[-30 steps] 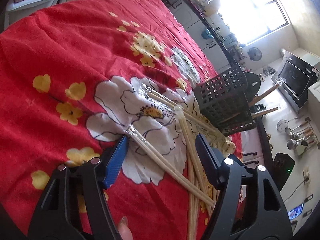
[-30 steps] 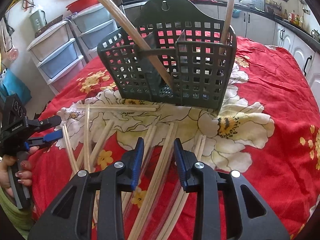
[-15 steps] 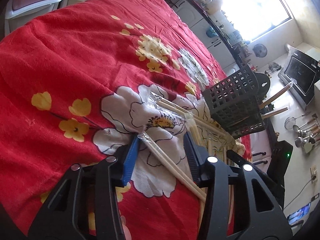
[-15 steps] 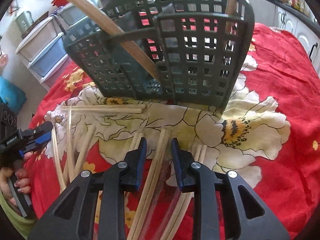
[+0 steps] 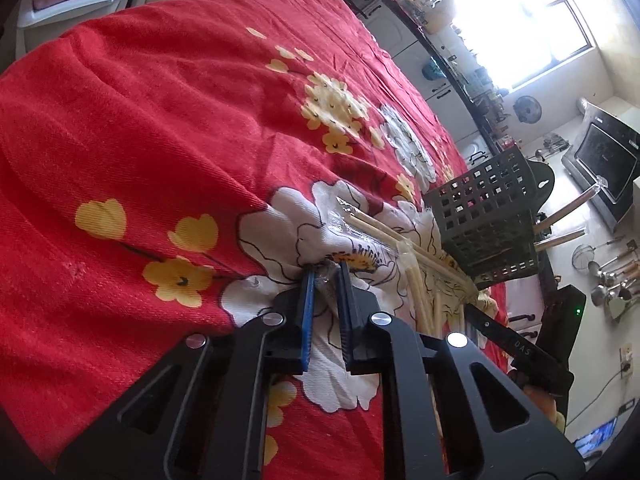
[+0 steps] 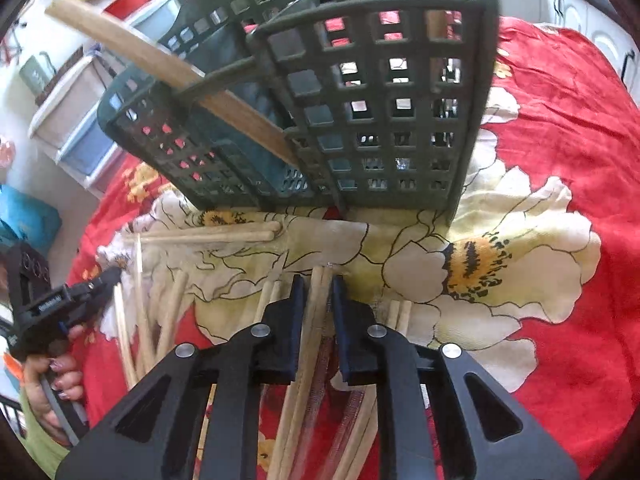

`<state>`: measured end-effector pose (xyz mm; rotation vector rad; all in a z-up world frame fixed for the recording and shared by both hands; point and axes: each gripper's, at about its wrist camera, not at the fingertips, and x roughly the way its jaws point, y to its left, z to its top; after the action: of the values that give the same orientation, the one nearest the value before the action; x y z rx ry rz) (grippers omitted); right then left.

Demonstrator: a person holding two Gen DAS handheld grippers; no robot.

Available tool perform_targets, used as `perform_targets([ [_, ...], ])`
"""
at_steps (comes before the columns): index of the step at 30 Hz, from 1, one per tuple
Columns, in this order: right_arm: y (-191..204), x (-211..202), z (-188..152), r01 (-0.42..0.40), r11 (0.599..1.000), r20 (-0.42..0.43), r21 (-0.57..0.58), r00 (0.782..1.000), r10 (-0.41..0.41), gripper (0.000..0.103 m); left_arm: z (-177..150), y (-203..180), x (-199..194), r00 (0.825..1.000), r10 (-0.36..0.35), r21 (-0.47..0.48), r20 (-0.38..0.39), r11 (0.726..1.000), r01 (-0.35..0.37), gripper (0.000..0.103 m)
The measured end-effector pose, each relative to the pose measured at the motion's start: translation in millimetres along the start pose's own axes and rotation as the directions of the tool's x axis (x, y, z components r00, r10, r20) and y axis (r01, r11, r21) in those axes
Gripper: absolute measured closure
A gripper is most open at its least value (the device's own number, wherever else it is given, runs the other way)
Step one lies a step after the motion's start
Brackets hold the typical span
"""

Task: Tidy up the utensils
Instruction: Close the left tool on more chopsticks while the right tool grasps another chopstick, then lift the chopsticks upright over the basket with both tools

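Several pairs of wooden chopsticks in clear plastic sleeves (image 5: 416, 292) lie scattered on the red flowered tablecloth (image 5: 168, 128) in front of a dark green lattice utensil basket (image 6: 380, 112). The basket (image 5: 488, 216) holds wooden chopsticks leaning out of it (image 6: 168, 76). My left gripper (image 5: 325, 274) is shut on the end of a sleeved chopstick pair, low on the cloth. My right gripper (image 6: 318, 284) is shut on another sleeved chopstick pair (image 6: 308, 360), just in front of the basket. The left gripper also shows in the right wrist view (image 6: 100, 284).
Plastic drawer units (image 6: 80, 120) stand behind the table on the left. A kitchen counter with a window (image 5: 520, 24) and a microwave (image 5: 604, 172) lies beyond the table's far edge. Hanging ladles (image 5: 612, 276) are on the wall.
Both grippers have moved forward and down and closed: the left onto the end of a sleeved pair, the right onto a pair near the basket.
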<state>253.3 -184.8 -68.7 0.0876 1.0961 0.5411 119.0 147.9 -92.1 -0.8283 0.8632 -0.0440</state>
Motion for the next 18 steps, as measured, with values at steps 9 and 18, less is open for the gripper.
perform_targets([
  [9, 5, -30, -3, -0.050, 0.999, 0.078, -0.021, 0.996, 0.051, 0.091, 3, 7, -4, 0.998, -0.061, -0.028, -0.005, 0.998, 0.061, 0.098],
  [18, 27, -63, -6, -0.126, 0.989, 0.187, -0.078, 0.973, 0.139, 0.092, 7, -22, -48, 0.989, -0.098, 0.074, 0.107, 0.993, 0.090, 0.100],
])
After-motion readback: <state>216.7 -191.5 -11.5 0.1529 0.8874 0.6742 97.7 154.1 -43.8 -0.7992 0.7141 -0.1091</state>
